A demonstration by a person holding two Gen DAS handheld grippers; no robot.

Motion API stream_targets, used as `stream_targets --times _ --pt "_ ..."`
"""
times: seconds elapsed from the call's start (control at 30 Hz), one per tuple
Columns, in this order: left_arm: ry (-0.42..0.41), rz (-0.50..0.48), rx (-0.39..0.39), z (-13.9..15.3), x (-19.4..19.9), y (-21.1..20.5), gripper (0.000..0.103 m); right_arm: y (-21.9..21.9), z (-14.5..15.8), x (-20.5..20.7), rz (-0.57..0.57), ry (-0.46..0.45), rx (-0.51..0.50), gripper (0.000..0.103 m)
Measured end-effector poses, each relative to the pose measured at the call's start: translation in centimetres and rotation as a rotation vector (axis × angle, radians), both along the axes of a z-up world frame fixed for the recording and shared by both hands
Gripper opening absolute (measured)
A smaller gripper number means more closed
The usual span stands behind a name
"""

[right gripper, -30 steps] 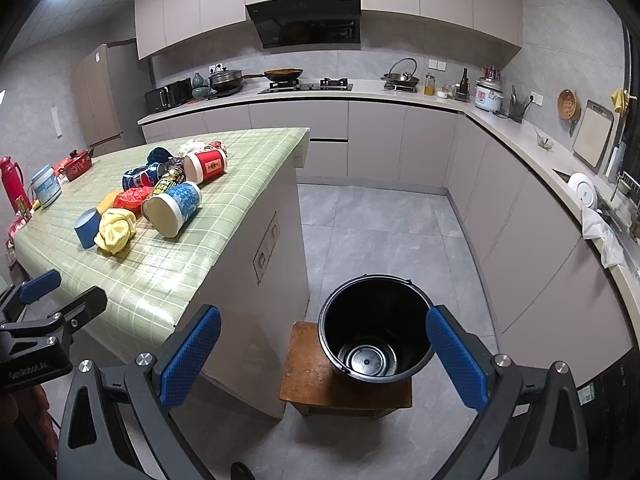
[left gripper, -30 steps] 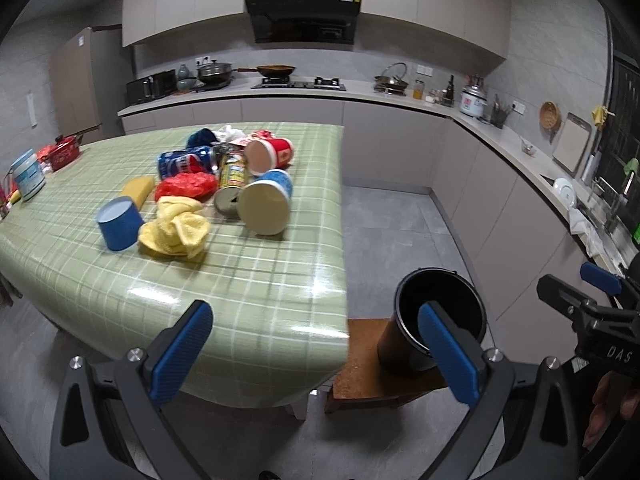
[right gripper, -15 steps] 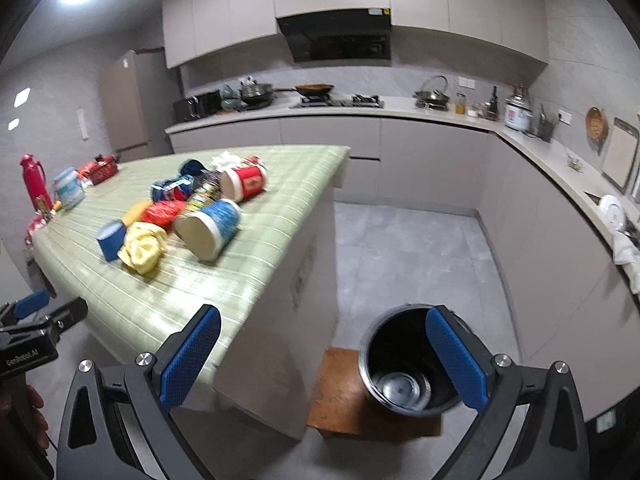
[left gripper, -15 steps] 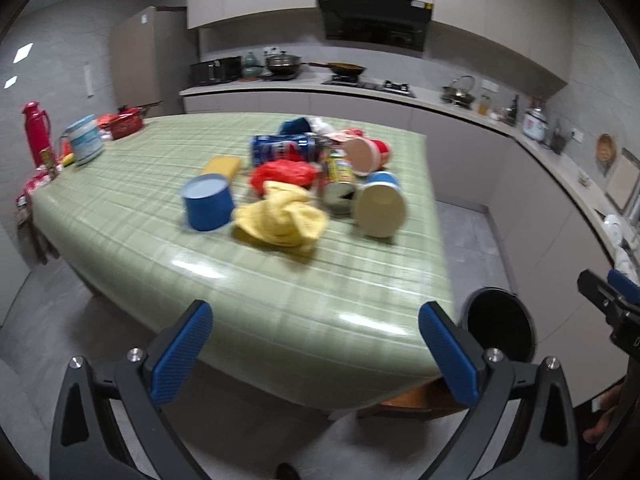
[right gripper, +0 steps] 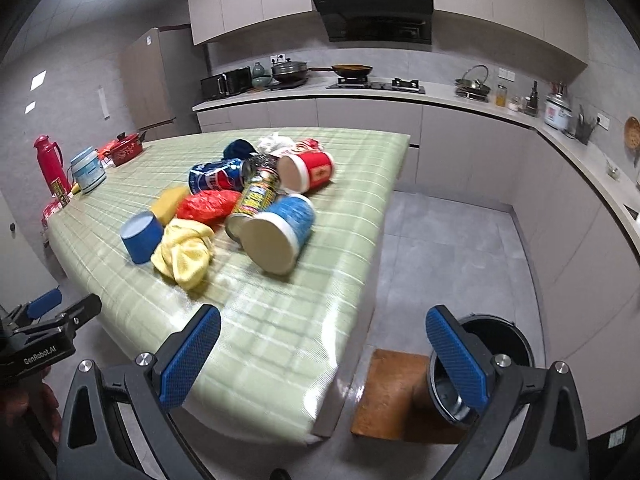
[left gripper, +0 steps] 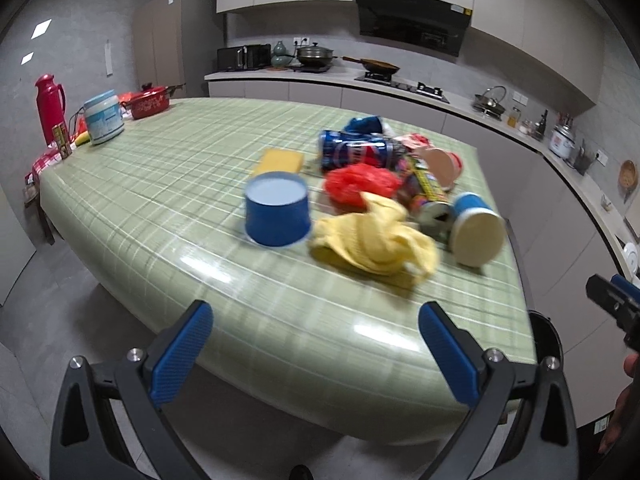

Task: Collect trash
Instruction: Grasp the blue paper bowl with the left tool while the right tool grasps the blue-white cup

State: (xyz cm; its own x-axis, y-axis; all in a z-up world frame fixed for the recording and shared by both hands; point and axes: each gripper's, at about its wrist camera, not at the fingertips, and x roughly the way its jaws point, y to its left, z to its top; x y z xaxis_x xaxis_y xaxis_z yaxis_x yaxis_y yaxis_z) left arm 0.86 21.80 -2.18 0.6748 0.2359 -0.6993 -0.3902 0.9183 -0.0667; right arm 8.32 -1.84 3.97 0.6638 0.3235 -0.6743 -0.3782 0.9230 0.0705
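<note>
A pile of trash lies on the green checked table [left gripper: 168,176]: a blue cup [left gripper: 277,213] upside down, a crumpled yellow cloth [left gripper: 374,240], a red bag [left gripper: 360,184], a blue can [left gripper: 356,154], a yellow tube [right gripper: 256,194] and a blue tub [right gripper: 280,232] on its side. My left gripper [left gripper: 316,354] hangs open, short of the table's near edge. My right gripper [right gripper: 324,356] is open over the table's corner. A black bin [right gripper: 500,344] stands on a wooden stool [right gripper: 396,392] to the right of the table.
A red-and-white tub [right gripper: 308,170] and a yellow sponge [left gripper: 280,160] lie in the pile. A red thermos [left gripper: 50,102], a white pot [left gripper: 104,118] and a red pot [left gripper: 150,98] stand at the table's far end. Kitchen counters [right gripper: 460,98] run along the back and right.
Both grippers have swung left and up toward the table. The trash pile now fills the middle of both views, and the bin has slid to the lower right.
</note>
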Motion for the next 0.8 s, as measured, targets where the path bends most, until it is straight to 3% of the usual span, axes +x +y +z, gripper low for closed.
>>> stream_targets --times 0.3,0.8 --pt "0.027 -0.001 -0.018 -2.3 2.9 4.8 0.103 5.5 -1.7 4.5 -0.039 0.024 0.021 0.103" --pt "0.051 -0.039 -0.061 -5.0 9.1 8.9 0.099 10.9 -6.6 10.8 -0.128 0.088 -0.056 0.103"
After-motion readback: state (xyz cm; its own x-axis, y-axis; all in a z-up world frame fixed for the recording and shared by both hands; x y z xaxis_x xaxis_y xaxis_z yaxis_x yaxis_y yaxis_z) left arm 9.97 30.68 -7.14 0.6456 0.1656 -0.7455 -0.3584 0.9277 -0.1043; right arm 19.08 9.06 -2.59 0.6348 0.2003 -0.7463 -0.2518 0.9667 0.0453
